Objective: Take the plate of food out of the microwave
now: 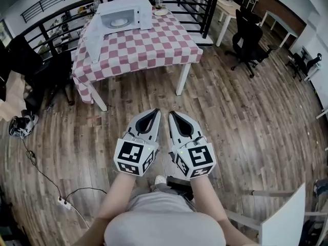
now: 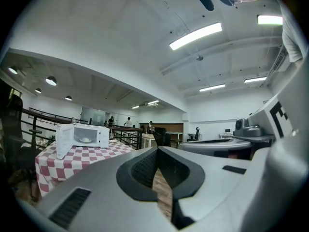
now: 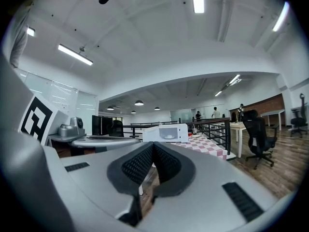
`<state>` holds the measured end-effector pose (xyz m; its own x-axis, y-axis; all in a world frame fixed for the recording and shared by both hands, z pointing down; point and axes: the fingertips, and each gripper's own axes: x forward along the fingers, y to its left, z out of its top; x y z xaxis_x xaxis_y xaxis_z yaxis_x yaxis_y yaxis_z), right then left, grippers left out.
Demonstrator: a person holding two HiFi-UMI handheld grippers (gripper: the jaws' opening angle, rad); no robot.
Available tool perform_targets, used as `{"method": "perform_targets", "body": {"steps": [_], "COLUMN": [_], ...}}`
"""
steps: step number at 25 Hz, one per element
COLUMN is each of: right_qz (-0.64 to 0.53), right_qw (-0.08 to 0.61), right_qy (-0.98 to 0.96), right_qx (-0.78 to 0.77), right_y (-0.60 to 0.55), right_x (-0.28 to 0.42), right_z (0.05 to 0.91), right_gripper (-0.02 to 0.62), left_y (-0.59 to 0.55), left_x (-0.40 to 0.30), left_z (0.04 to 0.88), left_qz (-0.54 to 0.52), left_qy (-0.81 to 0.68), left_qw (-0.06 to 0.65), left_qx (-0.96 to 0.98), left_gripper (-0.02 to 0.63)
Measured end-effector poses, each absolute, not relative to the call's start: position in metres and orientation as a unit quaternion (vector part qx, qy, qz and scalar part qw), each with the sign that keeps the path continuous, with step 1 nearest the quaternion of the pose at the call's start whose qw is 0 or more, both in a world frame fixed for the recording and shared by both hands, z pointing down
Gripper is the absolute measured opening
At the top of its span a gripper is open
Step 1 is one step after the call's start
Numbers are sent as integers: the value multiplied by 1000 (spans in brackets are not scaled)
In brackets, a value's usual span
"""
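- I hold the left gripper (image 1: 155, 113) and the right gripper (image 1: 172, 114) side by side, low in front of my body. Both pairs of jaws are closed tip to tip with nothing between them, a resting carry since there is nothing within reach to grasp.
- The microwave (image 1: 125, 13) stands on the checkered counter (image 1: 154, 47), well apart from me across the wooden floor (image 1: 246, 117).
- Its door (image 1: 94, 35) hangs swung wide open, so the cavity is already exposed. I judge no opening step is left.
- The plate of food (image 1: 119, 21) sits inside the cavity on the turntable, untouched.
- Both gripper views look level across the room at the microwave, so I judge the step in hand is the walk up to the counter.
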<state>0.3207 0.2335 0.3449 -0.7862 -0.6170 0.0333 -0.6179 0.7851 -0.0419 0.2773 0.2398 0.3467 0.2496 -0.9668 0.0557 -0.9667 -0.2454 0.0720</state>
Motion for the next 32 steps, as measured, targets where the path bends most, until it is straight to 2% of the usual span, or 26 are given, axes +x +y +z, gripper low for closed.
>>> {"method": "perform_targets", "body": {"steps": [14, 32], "right_qz": [35, 29], "right_qw": [13, 23], "right_qy": [-960, -966], "right_qx": [279, 255], "right_y": [212, 141], "right_x": [296, 208], "right_z": [356, 358], "right_gripper": [25, 25], "left_y": [221, 152], "left_x": [253, 166], "left_z": [357, 356], "left_qz": [3, -10], "left_qy": [-652, -668], "left_qw": [54, 57], "left_qx": [756, 742], "left_gripper": [2, 3]}}
